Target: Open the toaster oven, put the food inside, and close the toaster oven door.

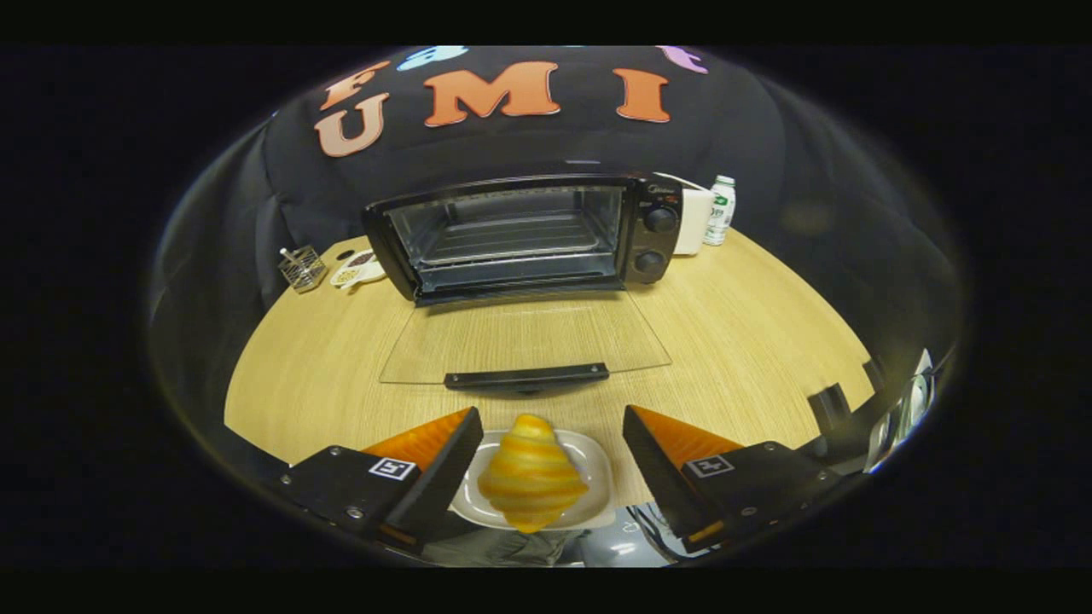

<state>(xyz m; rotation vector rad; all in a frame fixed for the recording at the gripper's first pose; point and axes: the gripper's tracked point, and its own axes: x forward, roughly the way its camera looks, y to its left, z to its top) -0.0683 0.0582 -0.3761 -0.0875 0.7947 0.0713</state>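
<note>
There's the croissant (531, 483), striped golden and sitting on a small white plate (597, 465) at the near edge of the tabletop (751, 341). It lies right between the two fingers of the gripper (546, 443), and the fingers are spread wide, one on each side of the plate, neither one touching the pastry. So the gripper is released, holding nothing at all.

Just beyond the plate, look at that: the glass door (525, 337) of the toaster oven (520, 234) is dropped all the way down, lying flat over the wood, its dark handle (527, 376) pointing toward the croissant. Past the door the oven's mouth stands open, and you can see the wire rack (512, 234) inside with nothing on it. Two round knobs (659, 220) sit one above the other on the panel at the oven's right side.

Further out now. Right of the oven, at the far side of the tabletop, a white boxy object (693, 222) stands close against the oven's side, and just beside that a small bottle with a green label (721, 209), upright. Over on the left of the oven there's a little wire basket (303, 267), and next to it a white dish (357, 269) with something brown and something pale in it, too small to make out. At the near right edge something dark and shiny (896, 409) pokes in; I can't tell what it is.
</note>
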